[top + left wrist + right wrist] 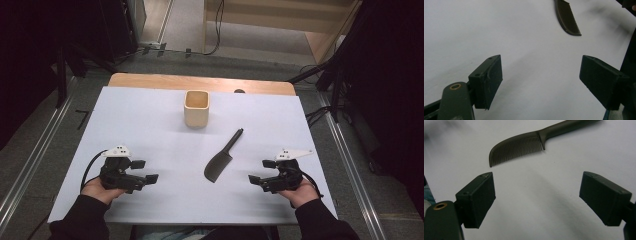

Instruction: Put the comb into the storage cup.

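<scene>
Black tongs — grey plates on top, trailing black cables — dark sleeves.

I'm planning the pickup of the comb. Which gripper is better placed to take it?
Probably the right gripper: the comb lies nearer it, just ahead of its open jaws. The left gripper is farther off.

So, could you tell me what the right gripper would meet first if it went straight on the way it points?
Probably the comb: it lies just ahead of the open right gripper, with bare white table between.
</scene>
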